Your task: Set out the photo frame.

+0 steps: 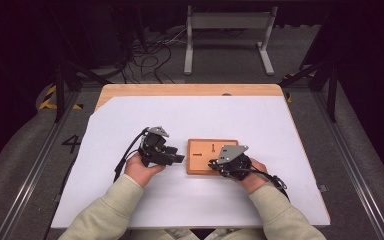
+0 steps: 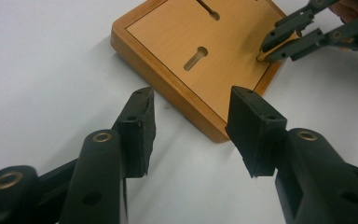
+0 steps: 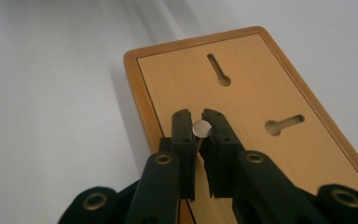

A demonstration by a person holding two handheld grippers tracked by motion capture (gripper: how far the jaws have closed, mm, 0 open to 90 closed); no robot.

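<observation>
**Peg gripped over wooden board**

A small round peg (image 3: pixel 202 128), its pale end face turned toward the camera, is held between the tips of the right gripper (image 3: pixel 196 126), whose jaws are closed almost fully onto it. In the left gripper view the same peg (image 2: pixel 260 57) is seen as a short wooden stub pinched at the tips of the right gripper (image 2: pixel 269 50), just over the near-right edge area of the board (image 2: pixel 168 42). Whether the peg touches the board cannot be told.

The board (image 3: pixel 177 79) is a flat rectangular wooden piece with a raised darker rim and a lighter inset face. Two keyhole slots are cut into that face, one slot (image 3: pixel 218 70) farther from the right gripper and a second slot (image 3: pixel 283 124) off to its side. In the high view the board (image 1: pixel 200 146) is seen lying on a white sheet (image 1: pixel 190 115) that covers a wooden table (image 1: pixel 190 90).

The left gripper (image 2: pixel 191 130) is held wide open with nothing between its jaws; it is pointed at the board's near corner, above the sheet. In the high view the left gripper (image 1: pixel 177 159) is placed just left of the board, and the right gripper (image 1: pixel 212 163) over the board's lower right part. Each is held by a hand, left hand (image 1: pixel 139 169) and right hand (image 1: pixel 255 176), with pale sleeves entering from the bottom. A grey metal stand (image 1: pixel 228 22) is seen on the floor beyond the table.
</observation>
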